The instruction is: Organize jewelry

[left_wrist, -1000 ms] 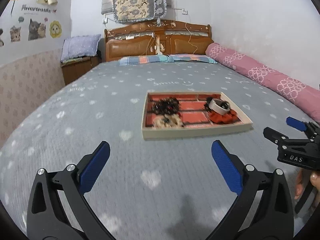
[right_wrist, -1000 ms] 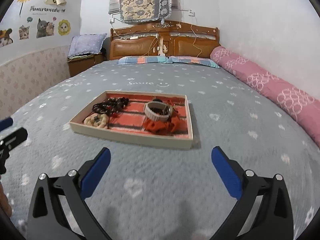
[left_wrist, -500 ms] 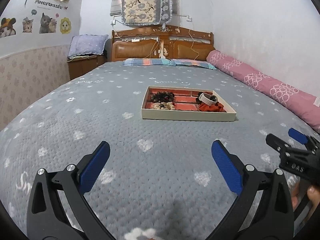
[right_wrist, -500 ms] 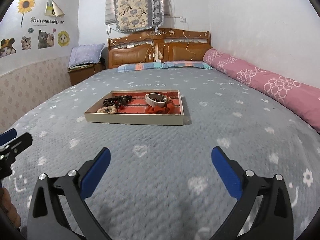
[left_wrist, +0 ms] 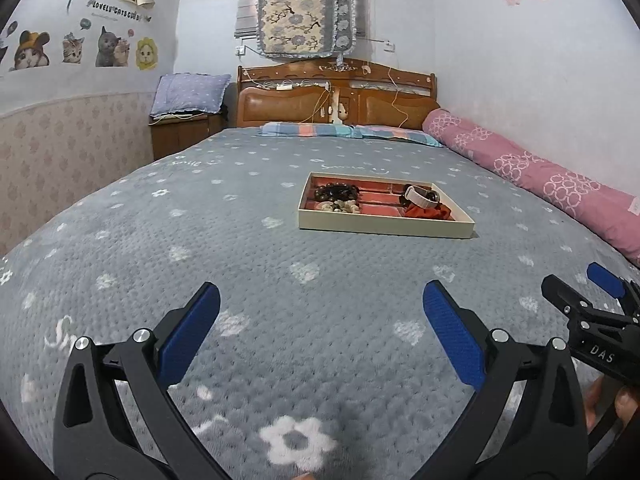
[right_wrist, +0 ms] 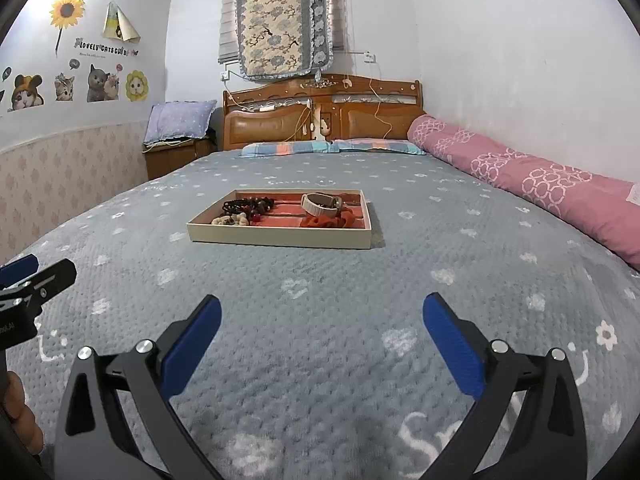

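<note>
A cream tray (left_wrist: 384, 228) with a red lining lies on the grey bed (left_wrist: 280, 280); it also shows in the right wrist view (right_wrist: 280, 238). In it lie dark beads (left_wrist: 336, 191), a pale bead bracelet (left_wrist: 340, 207), a white watch band (left_wrist: 421, 197) and a red scrunchie (left_wrist: 428, 212). My left gripper (left_wrist: 320, 308) is open and empty, well short of the tray. My right gripper (right_wrist: 322, 316) is open and empty too, near the bed's foot. Each gripper shows at the edge of the other's view.
A pink rolled quilt (left_wrist: 552, 188) lies along the bed's right side by the wall. A wooden headboard (left_wrist: 336, 100) and pillows (left_wrist: 348, 130) stand at the far end. A nightstand with a purple pillow (left_wrist: 188, 94) is at the back left.
Both grippers have drawn back from the tray toward the foot of the bed and lowered; the tray now looks smaller and farther. Both stay open and empty.
</note>
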Demonstrator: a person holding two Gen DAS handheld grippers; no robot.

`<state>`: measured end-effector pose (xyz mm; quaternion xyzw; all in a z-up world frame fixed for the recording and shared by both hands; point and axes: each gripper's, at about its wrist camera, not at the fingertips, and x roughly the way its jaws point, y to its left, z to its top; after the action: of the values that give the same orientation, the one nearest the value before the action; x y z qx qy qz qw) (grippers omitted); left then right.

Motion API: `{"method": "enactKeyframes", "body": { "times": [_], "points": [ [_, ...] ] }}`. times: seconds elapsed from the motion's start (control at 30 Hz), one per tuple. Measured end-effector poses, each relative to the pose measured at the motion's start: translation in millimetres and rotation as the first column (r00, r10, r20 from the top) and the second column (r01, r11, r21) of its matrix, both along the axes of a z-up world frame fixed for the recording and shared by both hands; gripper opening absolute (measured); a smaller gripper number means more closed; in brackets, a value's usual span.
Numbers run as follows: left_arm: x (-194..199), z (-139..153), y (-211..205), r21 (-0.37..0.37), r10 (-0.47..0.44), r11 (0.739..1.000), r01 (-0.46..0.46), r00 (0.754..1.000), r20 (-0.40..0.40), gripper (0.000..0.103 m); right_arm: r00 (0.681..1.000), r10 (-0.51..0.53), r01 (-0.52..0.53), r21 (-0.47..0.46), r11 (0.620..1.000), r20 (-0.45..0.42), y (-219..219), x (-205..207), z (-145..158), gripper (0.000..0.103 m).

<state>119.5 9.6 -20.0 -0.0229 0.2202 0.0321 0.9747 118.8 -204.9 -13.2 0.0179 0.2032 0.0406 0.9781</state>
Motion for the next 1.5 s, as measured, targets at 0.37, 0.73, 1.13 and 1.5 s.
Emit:
{"method": "enactKeyframes", "body": {
  "times": [0.37, 0.73, 1.13, 1.5],
  "points": [
    [-1.7, -2.6, 1.4, 0.006, -0.009, 1.0, 0.009, 1.0, 0.004, 0.098, 1.0, -0.007, 0.007, -0.007, 1.0, 0.013, 0.3, -6.4, 0.4, 0.099],
    [-1.3, 0.0, -2.5, 0.019, -0.022, 1.0, 0.022, 1.0, 0.015, 0.098, 1.0, -0.005, 0.005, -0.017, 1.0, 0.025, 1.5, -8.7, 3.4, 0.099],
    [-1.0, 1.2, -4.8, 0.026, -0.022, 0.999, 0.022, 1.0, 0.018, 0.098, 1.0, -0.004, 0.005, -0.013, 1.0, 0.024, 1.7, -9.7, 3.7, 0.099],
    [-2.1, 5.1, -6.4, 0.032, -0.019, 0.999, 0.018, 0.999, 0.036, 0.098, 0.999, -0.004, 0.005, -0.013, 1.0, 0.036, 3.3, -13.3, 6.3, 0.099]
  ]
}}
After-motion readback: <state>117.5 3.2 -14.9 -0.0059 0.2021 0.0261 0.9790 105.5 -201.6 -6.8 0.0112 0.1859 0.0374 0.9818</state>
